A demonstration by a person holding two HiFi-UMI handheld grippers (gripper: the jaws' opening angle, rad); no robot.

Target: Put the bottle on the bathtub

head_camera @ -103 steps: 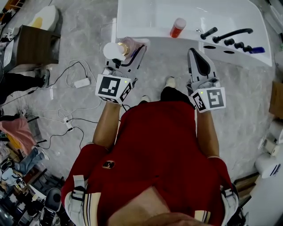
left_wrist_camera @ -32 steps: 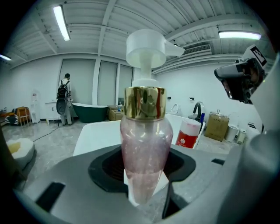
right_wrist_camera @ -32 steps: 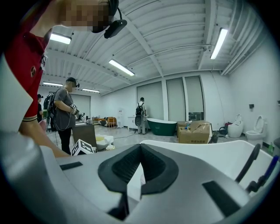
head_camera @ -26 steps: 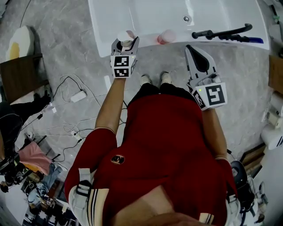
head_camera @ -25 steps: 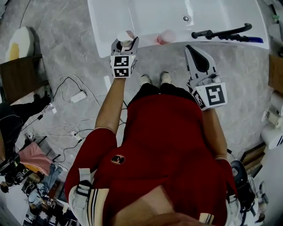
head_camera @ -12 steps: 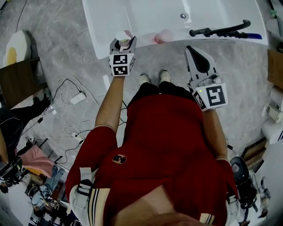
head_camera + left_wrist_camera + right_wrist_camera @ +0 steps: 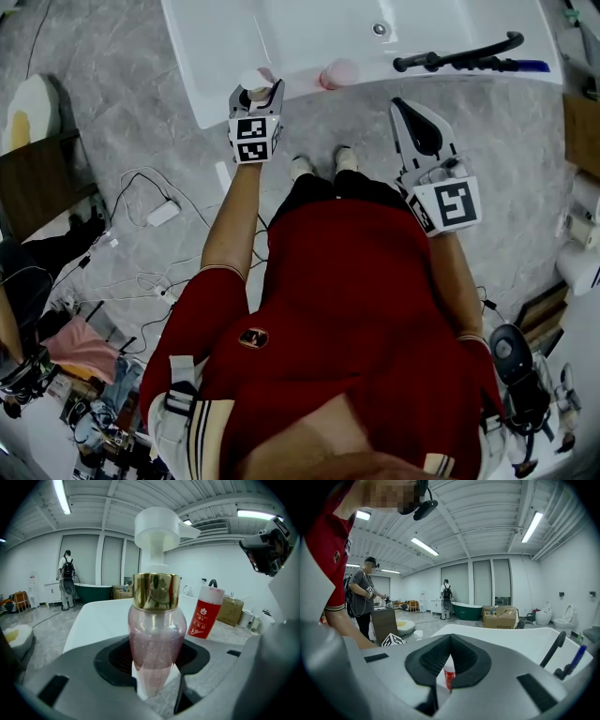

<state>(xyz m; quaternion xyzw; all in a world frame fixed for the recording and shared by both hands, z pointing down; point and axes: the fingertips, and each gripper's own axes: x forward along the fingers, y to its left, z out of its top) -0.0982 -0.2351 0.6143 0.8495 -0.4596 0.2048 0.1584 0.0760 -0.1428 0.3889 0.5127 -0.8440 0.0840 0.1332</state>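
Left gripper [image 7: 257, 96] is seen carried forward: four seconds back it was held over the grey floor short of the tub; now it is placed at the near rim of the bathtub [image 7: 202, 94], left of the red bottle [image 7: 338, 73] that stands on the same ledge. The pink pump bottle [image 7: 154, 639] is gripped upright between the left jaws, which are closed on its lower body; the gold collar and white pump head are seen well above them. White rim surface is seen behind and beneath the bottle in the left gripper view, but whether the base is touching the ledge cannot be told. Over the last second little shift against the tub is noted, so the approach is judged finished and the set-down stage reached. The grip is not yet loosened, so the task is judged nearly done but not complete. Right gripper [image 7: 405, 111] is held over the floor just short of the tub, its jaws brought together on nothing. The black faucet [image 7: 459, 58] lies beyond it, well apart.
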